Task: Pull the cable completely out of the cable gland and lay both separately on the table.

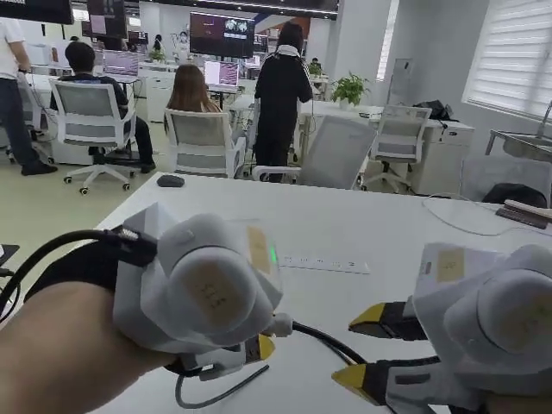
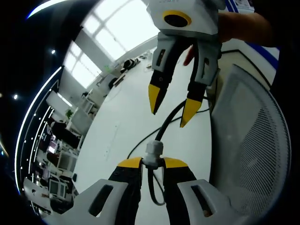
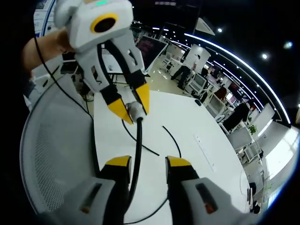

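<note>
Left tool point(image 2: 153, 164) is closed down on the white cable gland point(image 2: 153, 152), pinched between its yellow tips just above the bench point(image 1: 345, 224). A short length of the black cable point(image 2: 166, 123) hangs behind the gland between the left jaws. The rest exits the front and runs between the jaws of the right tool point(image 2: 171, 107), which stands wide open and grips nothing. We judge the pull itself is the step in hand. We close the right tool on the cable near the gland and pull straight along the gland's axis, not sideways. We clamp the gland body only, so the cable feeds through free. Risk: the gland twists out of the tips. The bench beyond has room to lay both well apart.
</note>
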`<state>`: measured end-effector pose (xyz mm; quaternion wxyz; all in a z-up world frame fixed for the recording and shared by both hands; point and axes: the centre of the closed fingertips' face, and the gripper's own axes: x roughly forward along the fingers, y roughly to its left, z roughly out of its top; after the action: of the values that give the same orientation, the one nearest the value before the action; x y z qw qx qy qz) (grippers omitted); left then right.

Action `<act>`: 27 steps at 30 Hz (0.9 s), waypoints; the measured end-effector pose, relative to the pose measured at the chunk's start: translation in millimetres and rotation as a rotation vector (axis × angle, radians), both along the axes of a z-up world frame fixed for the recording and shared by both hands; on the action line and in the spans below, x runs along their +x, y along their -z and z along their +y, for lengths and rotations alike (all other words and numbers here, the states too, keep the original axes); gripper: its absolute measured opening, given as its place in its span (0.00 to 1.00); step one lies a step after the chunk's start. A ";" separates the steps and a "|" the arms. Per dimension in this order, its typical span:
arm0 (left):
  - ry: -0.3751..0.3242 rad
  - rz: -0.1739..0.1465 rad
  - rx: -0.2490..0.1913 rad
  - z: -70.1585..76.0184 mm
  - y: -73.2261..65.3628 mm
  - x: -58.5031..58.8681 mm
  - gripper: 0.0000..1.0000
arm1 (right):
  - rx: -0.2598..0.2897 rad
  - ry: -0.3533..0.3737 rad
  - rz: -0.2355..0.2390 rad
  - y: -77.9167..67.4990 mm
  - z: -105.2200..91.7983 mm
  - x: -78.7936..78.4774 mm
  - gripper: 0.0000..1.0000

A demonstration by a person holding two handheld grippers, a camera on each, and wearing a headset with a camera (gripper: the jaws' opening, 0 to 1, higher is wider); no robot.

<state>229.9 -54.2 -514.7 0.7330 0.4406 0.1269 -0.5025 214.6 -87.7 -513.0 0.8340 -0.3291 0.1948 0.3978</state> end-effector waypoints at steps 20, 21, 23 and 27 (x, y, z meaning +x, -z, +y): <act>0.014 0.007 -0.003 -4.1 1.3 -3.9 0.17 | -0.008 -0.064 0.010 -2.4 9.4 -3.3 0.03; 0.014 0.006 -0.002 -3.5 1.2 -3.2 0.17 | -0.007 -0.058 0.011 -1.6 6.6 -3.1 0.03; 0.010 0.006 -0.003 -2.1 1.0 -2.3 0.17 | -0.014 -0.044 0.015 1.0 1.3 -2.6 0.03; 0.005 0.003 -0.006 -0.1 -0.3 0.0 0.17 | -0.027 -0.018 0.020 5.3 -9.2 -1.0 0.03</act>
<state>229.9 -54.3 -514.4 0.7329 0.4382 0.1255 -0.5050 213.6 -96.9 -518.3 0.8240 -0.3381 0.2054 0.4057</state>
